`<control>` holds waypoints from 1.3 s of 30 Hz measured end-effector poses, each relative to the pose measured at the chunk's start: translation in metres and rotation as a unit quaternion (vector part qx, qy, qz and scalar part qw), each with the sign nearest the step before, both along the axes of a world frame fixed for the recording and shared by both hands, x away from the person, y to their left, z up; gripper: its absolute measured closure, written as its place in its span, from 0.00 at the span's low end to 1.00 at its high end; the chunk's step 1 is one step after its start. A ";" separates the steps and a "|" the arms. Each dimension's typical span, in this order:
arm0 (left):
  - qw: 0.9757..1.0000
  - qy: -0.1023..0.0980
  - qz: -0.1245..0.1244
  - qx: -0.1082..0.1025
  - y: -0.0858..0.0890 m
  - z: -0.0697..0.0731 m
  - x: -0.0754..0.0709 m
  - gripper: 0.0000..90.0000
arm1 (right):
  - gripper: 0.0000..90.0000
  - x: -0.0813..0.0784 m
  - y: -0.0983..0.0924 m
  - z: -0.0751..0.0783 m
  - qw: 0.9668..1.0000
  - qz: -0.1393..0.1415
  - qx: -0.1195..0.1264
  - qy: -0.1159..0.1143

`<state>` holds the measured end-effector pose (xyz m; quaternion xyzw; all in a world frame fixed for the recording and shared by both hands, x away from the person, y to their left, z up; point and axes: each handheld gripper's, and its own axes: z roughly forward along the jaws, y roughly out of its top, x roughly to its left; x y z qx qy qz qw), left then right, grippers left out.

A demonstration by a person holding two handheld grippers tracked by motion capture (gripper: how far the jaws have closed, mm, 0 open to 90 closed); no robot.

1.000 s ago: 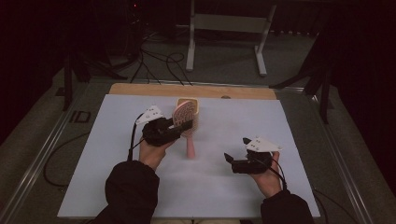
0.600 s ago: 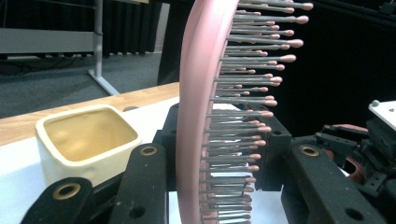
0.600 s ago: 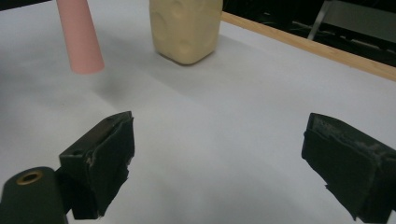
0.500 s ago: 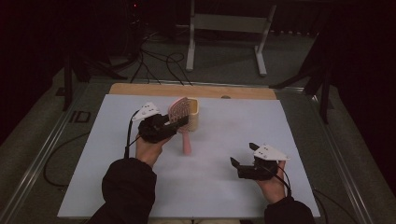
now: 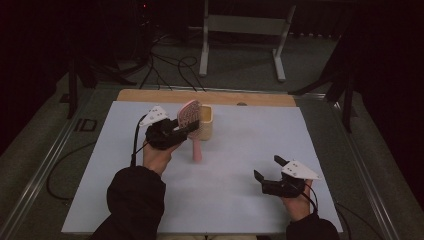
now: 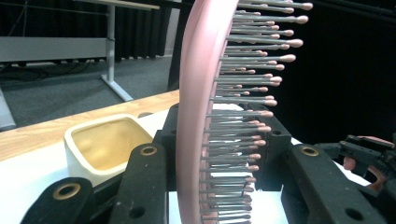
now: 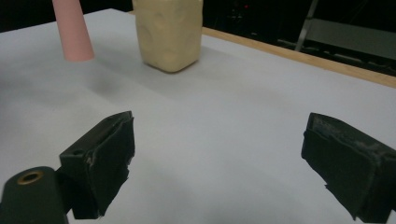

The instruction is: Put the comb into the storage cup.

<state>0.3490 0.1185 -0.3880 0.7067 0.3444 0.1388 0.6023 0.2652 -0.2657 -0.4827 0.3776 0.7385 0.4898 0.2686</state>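
Left gripper (image 5: 172, 131) fingers pinching pink hairbrush (image 5: 191, 120) head, handle hanging beside cream cup (image 5: 205, 122); a swing could topple it. Right gripper (image 5: 270, 171) fingers spread, empty.

1. No readable lettering, brand or number stands on the pink plastic hairbrush (image 6: 196, 116).
2. The cream square ceramic cup (image 7: 169, 32) is plain, with no label to read.
3. The white table mat (image 5: 240, 150) carries no print or sign.
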 end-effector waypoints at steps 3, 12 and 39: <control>1.000 -0.001 0.002 0.002 0.001 0.001 0.002 0.71 | 0.11 -0.002 -0.002 -0.002 1.000 -0.006 0.000 -0.007; 1.000 -0.007 0.008 0.015 0.001 0.009 0.008 0.71 | 0.11 -0.003 -0.005 -0.004 1.000 0.001 0.008 -0.019; 0.999 -0.021 0.034 0.025 0.003 0.027 0.024 0.71 | 0.11 -0.004 -0.003 -0.006 1.000 0.009 0.013 -0.019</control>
